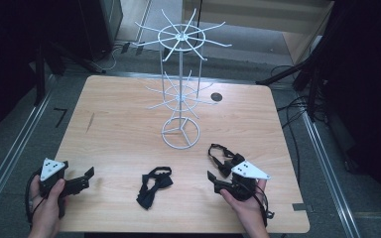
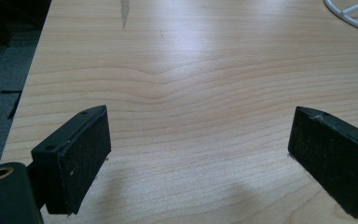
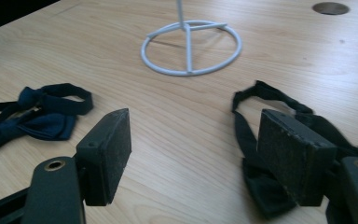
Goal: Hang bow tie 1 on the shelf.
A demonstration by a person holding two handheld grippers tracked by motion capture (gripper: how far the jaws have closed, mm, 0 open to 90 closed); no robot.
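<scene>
A white wire rack [image 1: 180, 84] stands on the wooden table [image 1: 114, 124].

You're working at a pale wood-grain counter [image 1: 119, 124] with rounded corners and a round cable hole [image 1: 216, 97] near its far edge. Grey floor [image 1: 25, 129] surrounds it, metal rails [image 1: 15, 153] run alongside, cables [image 1: 292, 106] trail right, and dark surroundings frame everything.

Both tools are showing matte black bodies. The left gripper [image 1: 88, 174] is carrying a pale grey three-cornered plate with dark dots; the right gripper [image 1: 211, 178] is wearing the same. Rough black pads [image 3: 119, 142] are lining the jaws, brass-ringed screw holes are glinting, and black cables are trailing.
</scene>
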